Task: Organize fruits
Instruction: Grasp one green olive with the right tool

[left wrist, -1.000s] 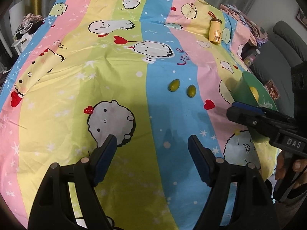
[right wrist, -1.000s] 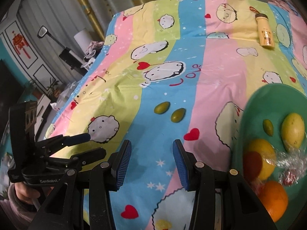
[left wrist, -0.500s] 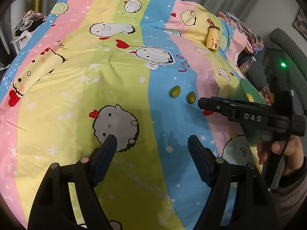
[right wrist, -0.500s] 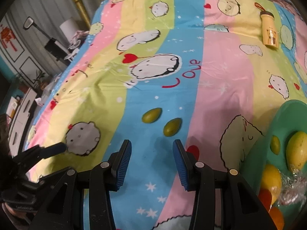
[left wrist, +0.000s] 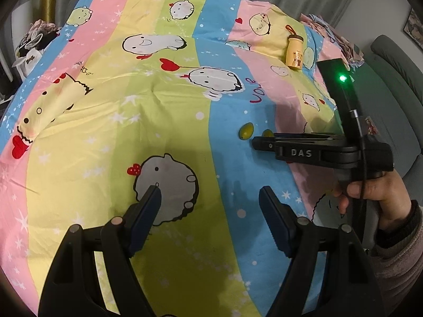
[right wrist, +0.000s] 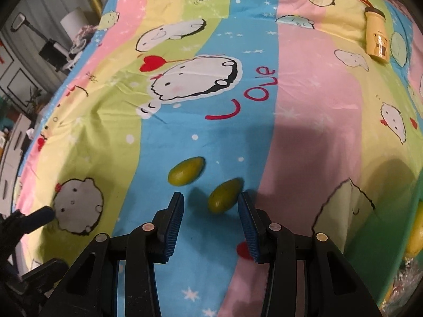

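Observation:
Two small green oval fruits lie on the striped cartoon bedsheet. In the right wrist view the nearer fruit sits between the fingertips of my open right gripper, close to the right finger; the other fruit lies just beyond to the left. In the left wrist view the far fruit shows clearly, and the near one is partly hidden behind my right gripper. My left gripper is open and empty, low over the sheet. A green plate holding a yellow fruit is at the right edge.
A small yellow bottle lies on the sheet at the far right; it also shows in the left wrist view. A grey sofa stands to the right of the bed. Clutter and furniture stand beyond the bed's left edge.
My right gripper has moved forward and left from beside the plate, down to the fruits, so the nearer fruit now lies between its fingers. The left gripper has barely shifted.

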{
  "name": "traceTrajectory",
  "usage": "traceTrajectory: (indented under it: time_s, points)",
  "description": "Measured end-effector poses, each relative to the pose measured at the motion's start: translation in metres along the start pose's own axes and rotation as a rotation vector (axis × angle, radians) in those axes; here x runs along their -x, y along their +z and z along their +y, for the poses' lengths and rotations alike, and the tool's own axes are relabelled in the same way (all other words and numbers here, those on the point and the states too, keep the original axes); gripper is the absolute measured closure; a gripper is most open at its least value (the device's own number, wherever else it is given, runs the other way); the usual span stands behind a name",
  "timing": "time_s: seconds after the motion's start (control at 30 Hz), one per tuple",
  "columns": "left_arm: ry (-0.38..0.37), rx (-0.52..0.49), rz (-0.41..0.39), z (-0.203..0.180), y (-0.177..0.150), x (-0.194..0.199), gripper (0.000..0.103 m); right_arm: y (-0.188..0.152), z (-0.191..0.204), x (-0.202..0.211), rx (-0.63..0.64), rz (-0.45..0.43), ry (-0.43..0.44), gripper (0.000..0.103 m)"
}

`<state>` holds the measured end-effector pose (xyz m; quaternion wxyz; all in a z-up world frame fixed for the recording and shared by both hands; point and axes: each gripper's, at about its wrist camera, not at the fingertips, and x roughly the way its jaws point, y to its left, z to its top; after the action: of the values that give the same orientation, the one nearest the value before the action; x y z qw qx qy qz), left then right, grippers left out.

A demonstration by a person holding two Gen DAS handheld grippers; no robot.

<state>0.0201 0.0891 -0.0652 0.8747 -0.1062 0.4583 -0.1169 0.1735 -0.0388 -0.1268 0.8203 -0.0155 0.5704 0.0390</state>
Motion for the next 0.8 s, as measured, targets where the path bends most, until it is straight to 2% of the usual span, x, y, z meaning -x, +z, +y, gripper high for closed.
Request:
traceTrajectory:
  time_s: [0.1,0.17,0.33,0.5,0.8]
  points:
    - [0.001,-0.009,0.001,0.0,0.003,-0.001,0.026,0.003,0.003,-0.002,0.024,0.0,-0.027,0.06]
    - [0.003,-0.011,0.004,0.0,0.004,-0.002,0.026,0.004,0.005,-0.003,0.049,0.001,-0.055,0.069]
    - [0.005,-0.011,0.009,-0.002,0.004,-0.002,0.026,0.007,0.0,-0.004,0.054,-0.004,-0.065,0.083]
    - [0.01,-0.015,0.023,-0.004,0.004,-0.004,0.026,0.007,-0.004,-0.003,0.035,-0.016,-0.04,0.083]
    - [0.02,-0.022,0.048,-0.009,0.006,-0.011,0.026,-0.014,-0.005,0.029,0.005,-0.104,0.113,0.083]
